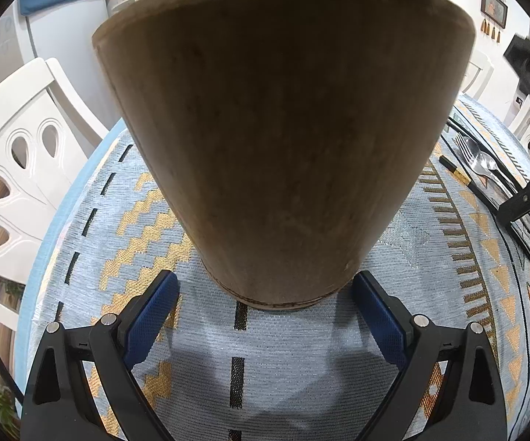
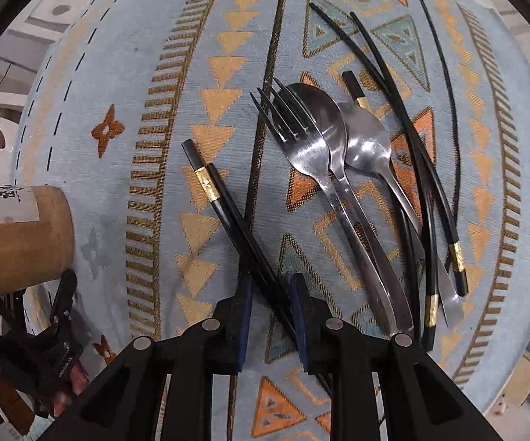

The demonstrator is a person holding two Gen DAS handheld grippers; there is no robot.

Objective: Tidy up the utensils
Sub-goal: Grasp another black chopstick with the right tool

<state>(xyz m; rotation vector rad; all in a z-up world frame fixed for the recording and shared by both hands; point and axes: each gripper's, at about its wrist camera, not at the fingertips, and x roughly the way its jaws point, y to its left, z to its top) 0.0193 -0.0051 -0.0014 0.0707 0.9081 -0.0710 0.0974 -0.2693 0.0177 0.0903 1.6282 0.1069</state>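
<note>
Pinching two black chopsticks [image 2: 244,228] near their thin ends, the right claw [image 2: 271,316] points down at the tabletop [image 2: 92,84], its blue pads drawn close around the pair; whether both sticks are firmly clamped I cannot tell. The left claw [image 1: 265,316] stands wide with its pads on either side of the foot of a wooden utensil holder [image 1: 283,128], seemingly just clear of the wood, so it steadies nothing yet.

The risk, as I judge it, is slip: the chopsticks are slim, smooth and lacquer-like, with a gold band [image 2: 206,182] near the thick end, and being gripped far from that heavier end they could pivot or scissor apart when lifted. One stick may drop back onto the pile. The holder is a tall, tapered, matte cup; unbraced, it could tip if the sticks strike its rim.

Just beside the held pair lie a steel fork [image 2: 301,147] and two polished spoons [image 2: 342,136], overlapping, with more black chopsticks [image 2: 408,139] curving across them. The woven cloth is coarse, pale blue with gold and orange triangles.
</note>
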